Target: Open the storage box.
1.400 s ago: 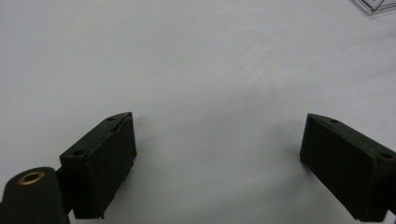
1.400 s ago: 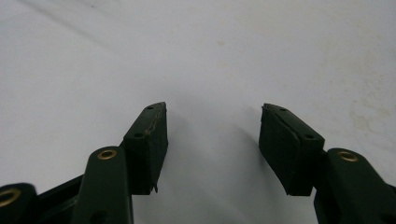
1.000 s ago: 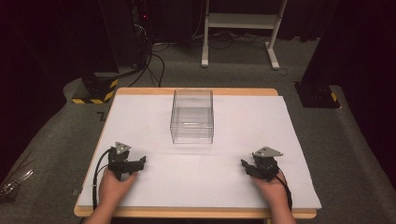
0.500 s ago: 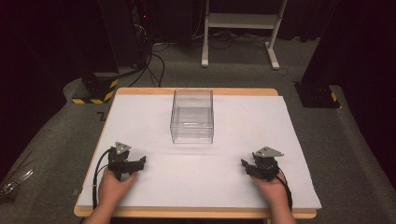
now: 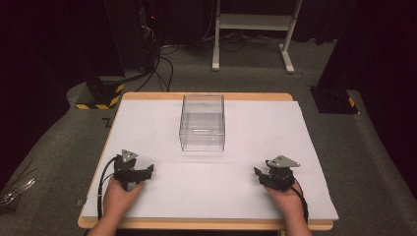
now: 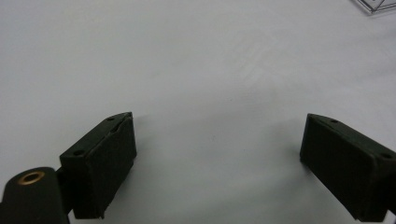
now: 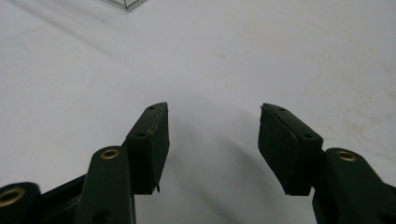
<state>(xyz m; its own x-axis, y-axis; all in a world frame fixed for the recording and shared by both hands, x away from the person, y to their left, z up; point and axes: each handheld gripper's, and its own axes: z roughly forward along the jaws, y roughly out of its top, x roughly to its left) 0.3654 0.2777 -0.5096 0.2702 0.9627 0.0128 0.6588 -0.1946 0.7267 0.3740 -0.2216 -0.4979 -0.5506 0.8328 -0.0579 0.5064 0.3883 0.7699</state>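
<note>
A clear plastic box (image 5: 202, 123) stands upright in the middle of the white table top (image 5: 246, 132), with nothing visible inside it. My left gripper (image 5: 147, 171) rests on the white surface near the front left, held by a hand. It is open, and only bare white surface (image 6: 219, 140) lies between its jaws. My right gripper (image 5: 257, 173) rests near the front right in the other hand. It too is open, with nothing between its jaws (image 7: 212, 126). A corner of the box (image 7: 125, 3) shows at the top of the right gripper view.
The white sheet lies on a wooden table whose edge (image 5: 206, 225) shows at the front. Beyond the table are a grey carpet floor, a black stand with yellow-black tape (image 5: 101, 93), cables (image 5: 162, 59) and a white frame's legs (image 5: 253, 29).
</note>
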